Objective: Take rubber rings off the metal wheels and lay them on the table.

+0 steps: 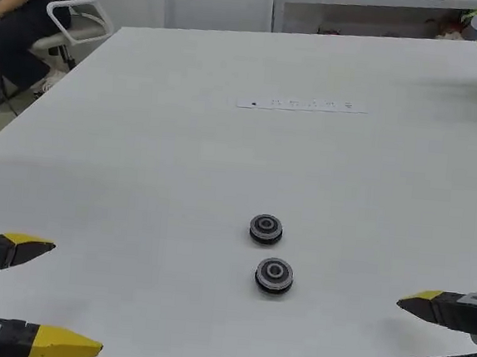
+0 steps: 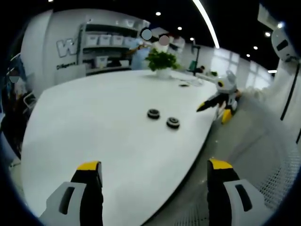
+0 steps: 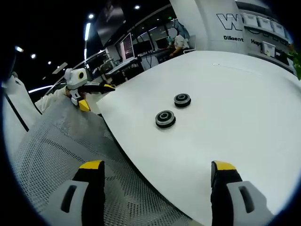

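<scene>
- The left gripper (image 1: 76, 298) hovers over the near left part of the white table (image 1: 183, 140), its jaws spread wide and holding nothing.
- The right gripper (image 1: 369, 342) hovers at the near right edge, its jaws spread just as wide and also empty.
- The far wheel (image 1: 266, 229) and the near wheel (image 1: 274, 275) lie flat mid-table between the grippers, just beside each other without touching.
- A dark rubber ring (image 3: 165, 126) sits around the near wheel, and the far wheel has one too.
- Both grippers are well apart from the wheels.
</scene>
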